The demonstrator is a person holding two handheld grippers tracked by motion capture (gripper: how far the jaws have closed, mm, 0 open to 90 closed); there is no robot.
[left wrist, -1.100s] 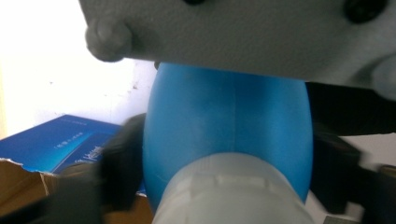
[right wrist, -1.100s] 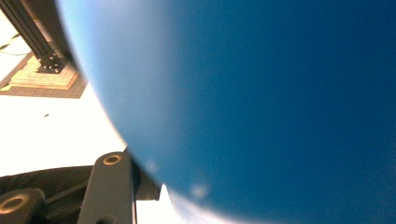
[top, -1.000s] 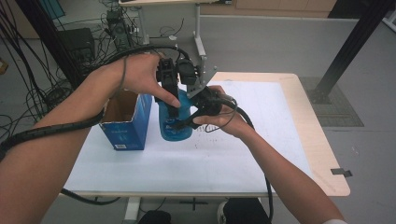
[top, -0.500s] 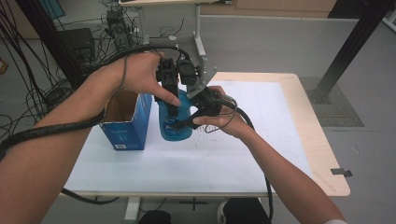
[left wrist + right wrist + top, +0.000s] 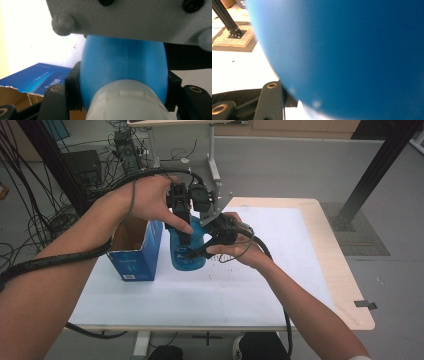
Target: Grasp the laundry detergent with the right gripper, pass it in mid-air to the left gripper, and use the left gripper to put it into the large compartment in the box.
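A blue plastic bottle (image 5: 187,254) with a white cap (image 5: 125,100) stands on the white table (image 5: 285,265), just right of an open blue cardboard box (image 5: 134,256). My left gripper (image 5: 184,226) comes down from above and is shut on the bottle's shoulder. In the left gripper view its black pads (image 5: 74,87) press both sides of the blue body (image 5: 122,65). My right gripper (image 5: 204,246) holds the bottle's body from the right side. In the right gripper view the bottle (image 5: 352,55) sits right against the lens, with one black finger (image 5: 272,100) touching it at lower left.
The box (image 5: 37,77) is torn open at the top and stands at the table's left part. The right gripper's grey plate (image 5: 130,17) hangs over the bottle. A black post (image 5: 370,175) stands on the floor at right, with cables and equipment at far left.
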